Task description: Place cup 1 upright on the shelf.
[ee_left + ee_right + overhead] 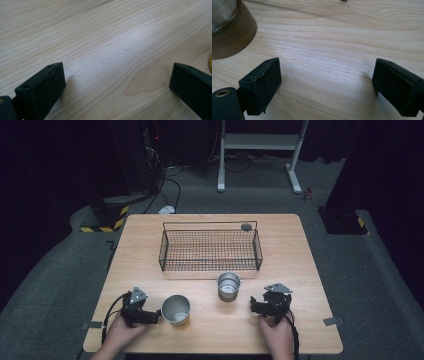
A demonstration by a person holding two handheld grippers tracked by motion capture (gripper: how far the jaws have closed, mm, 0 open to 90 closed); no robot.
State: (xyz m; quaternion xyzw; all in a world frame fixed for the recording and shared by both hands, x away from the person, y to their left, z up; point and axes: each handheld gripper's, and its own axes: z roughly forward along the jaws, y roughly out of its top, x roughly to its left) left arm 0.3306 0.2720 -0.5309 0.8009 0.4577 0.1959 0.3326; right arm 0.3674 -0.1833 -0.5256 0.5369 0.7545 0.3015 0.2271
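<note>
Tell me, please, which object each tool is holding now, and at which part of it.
Nothing is held. The left tool and the right tool both stand open over the bare light wooden table, with no object between their jaws.

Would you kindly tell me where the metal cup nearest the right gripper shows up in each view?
High view: the cup stands centre-right, in front of the wire basket.
Left gripper view: not in it.
Right gripper view: top left corner, cut off by the edge.
Shared landmark: the wooden table.
</note>
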